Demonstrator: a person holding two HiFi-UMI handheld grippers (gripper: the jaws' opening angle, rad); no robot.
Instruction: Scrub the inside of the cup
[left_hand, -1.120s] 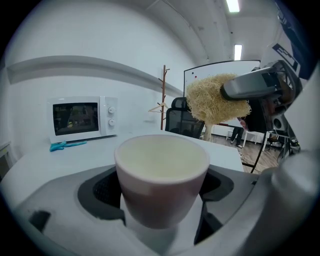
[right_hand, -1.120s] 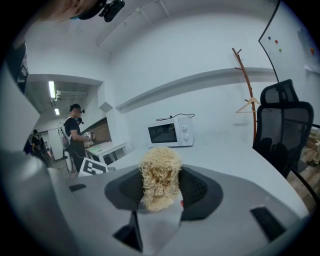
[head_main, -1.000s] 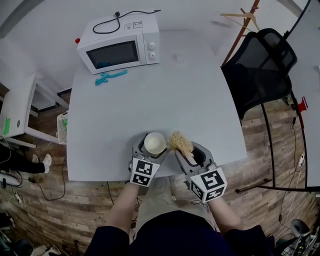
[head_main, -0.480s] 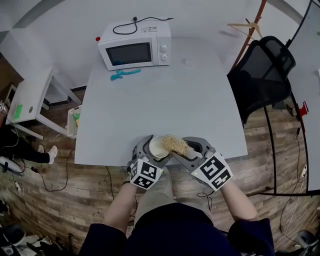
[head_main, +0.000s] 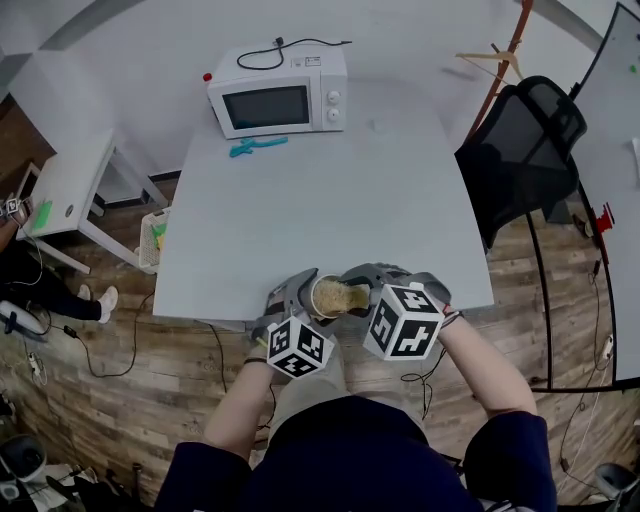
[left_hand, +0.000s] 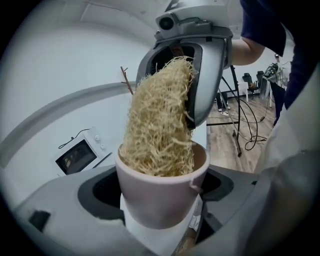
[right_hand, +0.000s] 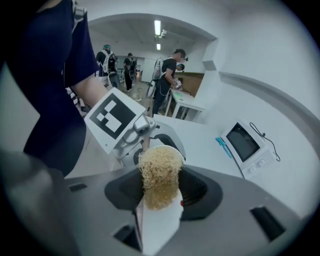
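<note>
While my left gripper clenches the pale cup between its jaws, my right gripper grasps a straw-coloured loofah scrubber. The scrubber's far end is pushed into the cup's mouth and fills most of the opening. The rest rises above the rim, back to my right jaws. Both pairs of jaws meet over the near edge of a grey table. A white microwave sits well beyond them.

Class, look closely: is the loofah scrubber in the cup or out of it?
Partly in. The loofah scrubber has its lower end below the rim of the cup; the rest sticks out above, clamped in the right hand-held gripper.
</note>
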